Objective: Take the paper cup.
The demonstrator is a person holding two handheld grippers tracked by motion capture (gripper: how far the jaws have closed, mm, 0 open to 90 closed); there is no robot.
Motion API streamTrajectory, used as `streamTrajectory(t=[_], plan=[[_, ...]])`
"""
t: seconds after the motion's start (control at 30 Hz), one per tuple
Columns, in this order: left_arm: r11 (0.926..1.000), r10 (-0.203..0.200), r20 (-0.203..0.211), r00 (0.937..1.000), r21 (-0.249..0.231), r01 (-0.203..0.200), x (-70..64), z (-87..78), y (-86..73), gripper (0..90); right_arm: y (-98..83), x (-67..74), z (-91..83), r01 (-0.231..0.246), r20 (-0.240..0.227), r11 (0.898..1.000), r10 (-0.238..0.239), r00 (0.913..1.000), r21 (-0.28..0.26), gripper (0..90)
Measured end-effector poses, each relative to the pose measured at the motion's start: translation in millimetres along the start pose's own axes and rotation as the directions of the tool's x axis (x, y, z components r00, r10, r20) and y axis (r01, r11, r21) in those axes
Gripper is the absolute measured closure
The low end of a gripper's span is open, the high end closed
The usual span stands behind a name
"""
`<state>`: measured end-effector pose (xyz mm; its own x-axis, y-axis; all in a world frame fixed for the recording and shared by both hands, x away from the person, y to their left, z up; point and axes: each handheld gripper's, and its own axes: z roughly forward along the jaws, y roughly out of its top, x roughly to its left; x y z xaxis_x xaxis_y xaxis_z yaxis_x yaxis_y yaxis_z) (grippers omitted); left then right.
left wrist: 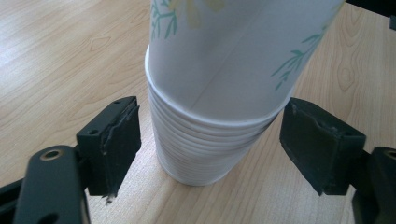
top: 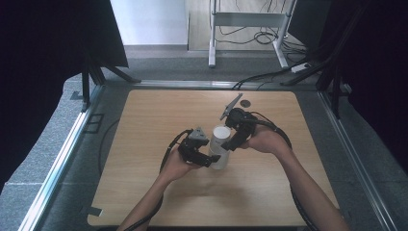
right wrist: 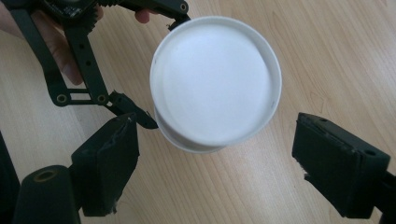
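The left gripper [left wrist: 210,149] has its fingers spread around the cup stack [left wrist: 205,140], seemingly not pressing; the right gripper [right wrist: 215,168], fingers spread, hovers above it.

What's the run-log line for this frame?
left gripper: open, straddling paper cup stack base | right gripper: open above stack | table: wood
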<state>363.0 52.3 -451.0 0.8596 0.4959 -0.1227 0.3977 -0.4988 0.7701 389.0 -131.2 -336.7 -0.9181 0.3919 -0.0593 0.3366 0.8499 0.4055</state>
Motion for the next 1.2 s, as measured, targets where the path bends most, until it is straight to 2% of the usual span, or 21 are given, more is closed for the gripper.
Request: streamTrajectory(t=[0.23,0.5,0.67,0.9,1.2], plan=[[0.9999,0.011,0.005,0.9999,-0.002,-0.011,-0.8,-0.8,-0.2,26.6,14.4,-2.2,3.8,0.014,-0.009,0.999,-0.014,0.9999,0.037,15.9],[0.9997,0.024,0.002,0.9997,-0.006,-0.024,-1.6,-1.4,-0.5,27.9,29.8,-5.7,7.1,0.032,-0.022,0.995,-0.03,0.9993,0.093,19.5],[0.9996,0.027,0.001,0.9996,-0.006,-0.027,-2.2,-1.1,-0.6,27.9,37.4,-6.6,6.9,0.061,-0.035,0.988,-0.056,0.9978,0.141,24.4],[0.9993,0.037,-0.012,0.9992,0.004,-0.037,-3.1,0.5,-1.2,28.0,46.5,-6.9,6.0,0.101,-0.058,0.978,-0.092,0.9941,0.18,31.4],[0.9991,0.039,-0.015,0.9991,0.015,-0.039,-3.7,1.6,-1.9,28.7,55.3,-6.2,2.3,0.109,-0.069,0.966,-0.095,0.9931,0.236,35.9]])
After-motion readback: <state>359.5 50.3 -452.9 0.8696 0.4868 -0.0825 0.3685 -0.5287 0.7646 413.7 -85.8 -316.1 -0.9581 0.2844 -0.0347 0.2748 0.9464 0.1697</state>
